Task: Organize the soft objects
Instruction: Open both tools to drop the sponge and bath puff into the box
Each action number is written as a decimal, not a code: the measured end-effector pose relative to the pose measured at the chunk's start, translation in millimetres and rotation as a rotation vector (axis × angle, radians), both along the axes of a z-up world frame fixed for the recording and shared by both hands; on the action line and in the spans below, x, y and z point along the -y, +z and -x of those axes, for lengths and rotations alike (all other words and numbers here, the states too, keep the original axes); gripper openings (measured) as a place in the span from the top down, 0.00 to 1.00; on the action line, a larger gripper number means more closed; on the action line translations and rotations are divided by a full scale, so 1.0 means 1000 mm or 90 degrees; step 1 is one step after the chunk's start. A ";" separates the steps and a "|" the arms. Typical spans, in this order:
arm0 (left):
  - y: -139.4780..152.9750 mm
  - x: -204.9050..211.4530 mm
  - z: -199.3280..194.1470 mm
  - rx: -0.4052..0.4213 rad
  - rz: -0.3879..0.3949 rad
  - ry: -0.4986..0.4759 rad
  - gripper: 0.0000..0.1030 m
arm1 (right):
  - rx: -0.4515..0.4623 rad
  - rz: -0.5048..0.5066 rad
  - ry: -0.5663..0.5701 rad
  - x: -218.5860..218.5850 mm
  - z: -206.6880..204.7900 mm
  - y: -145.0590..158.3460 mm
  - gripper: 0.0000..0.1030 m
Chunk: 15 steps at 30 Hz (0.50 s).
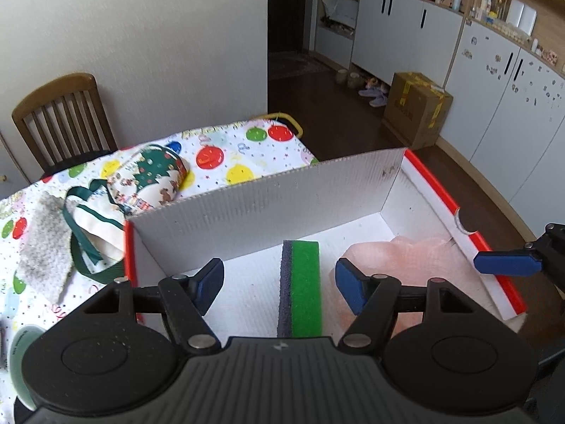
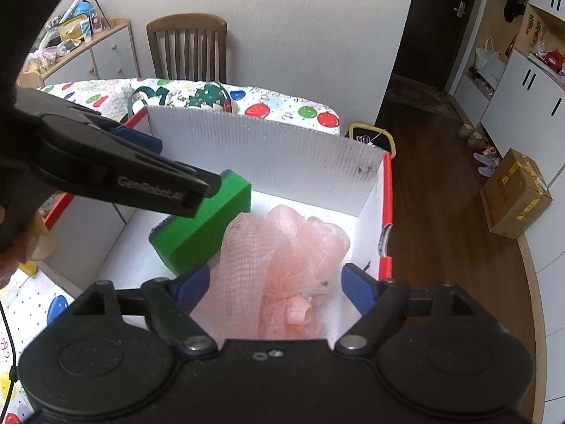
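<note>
**Both tools empty over the box; loose soft things lie to the left**

The left tool (image 1: pixel 279 288) hangs over the white box (image 1: pixel 268 198) with its jaws apart and nothing between them. Directly below it, the green sponge (image 1: pixel 300 288) stands on its long edge on the box floor, its long axis running away from the camera, free of both pads. The right tool (image 2: pixel 275 291) also has its jaws apart and holds nothing; the pink mesh puff (image 2: pixel 293 247) lies under it in the right half of the box, its near side touching the sponge.

Both items look placed, so the next pick is probably outside the box. On the balloon-print worktop (image 1: pixel 226 162), beyond the box's left wall, lie a grey fluffy cloth (image 1: pixel 46 243), a cream bag with green straps (image 1: pixel 95 226) and a Christmas-print pouch (image 1: pixel 155 176). All three sit to the left of the box, so the left hand is the nearer one. The grey cloth lies closest to that tool, its long axis running roughly toward and away from the camera, partly tucked under the bag's strap.
</note>
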<state>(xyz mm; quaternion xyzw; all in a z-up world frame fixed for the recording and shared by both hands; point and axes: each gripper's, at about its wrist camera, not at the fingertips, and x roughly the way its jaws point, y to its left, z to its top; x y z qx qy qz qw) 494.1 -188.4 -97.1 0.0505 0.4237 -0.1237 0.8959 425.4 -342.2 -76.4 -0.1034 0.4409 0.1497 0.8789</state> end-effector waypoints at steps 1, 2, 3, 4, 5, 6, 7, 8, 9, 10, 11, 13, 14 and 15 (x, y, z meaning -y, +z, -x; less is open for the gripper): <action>0.003 -0.002 0.003 0.005 0.002 0.001 0.33 | 0.003 -0.002 -0.001 0.001 0.002 0.002 0.17; 0.006 -0.004 0.006 0.009 0.005 0.001 0.33 | 0.005 -0.005 -0.003 0.001 0.004 0.004 0.16; 0.009 -0.006 0.008 0.013 0.008 0.002 0.33 | 0.007 -0.008 -0.004 0.002 0.006 0.006 0.15; 0.012 -0.008 0.011 0.017 0.011 0.004 0.33 | 0.010 -0.010 -0.004 0.002 0.008 0.009 0.13; 0.015 -0.010 0.015 0.022 0.014 0.004 0.33 | 0.014 -0.010 -0.003 0.001 0.010 0.011 0.12; 0.018 -0.012 0.018 0.026 0.018 0.004 0.33 | 0.019 -0.010 -0.004 0.001 0.012 0.014 0.11; 0.020 -0.014 0.022 0.030 0.020 0.004 0.33 | 0.024 -0.009 -0.005 0.001 0.014 0.016 0.10; 0.023 -0.016 0.025 0.033 0.021 0.005 0.30 | 0.029 -0.010 -0.007 0.001 0.017 0.018 0.09; 0.026 -0.018 0.029 0.037 0.022 0.005 0.28 | 0.032 -0.012 -0.011 0.001 0.019 0.020 0.09; 0.029 -0.021 0.034 0.042 0.027 0.006 0.27 | 0.032 -0.017 -0.013 0.001 0.021 0.022 0.07; 0.032 -0.023 0.038 0.048 0.032 0.007 0.27 | 0.034 -0.024 -0.011 0.002 0.023 0.024 0.06; 0.037 -0.029 0.047 0.056 0.038 0.011 0.26 | 0.042 -0.027 -0.010 0.002 0.030 0.030 0.04; 0.039 -0.031 0.051 0.058 0.041 0.014 0.23 | 0.046 -0.030 -0.009 0.002 0.033 0.032 0.03; 0.042 -0.034 0.055 0.061 0.045 0.015 0.21 | 0.048 -0.034 -0.007 0.002 0.036 0.035 0.03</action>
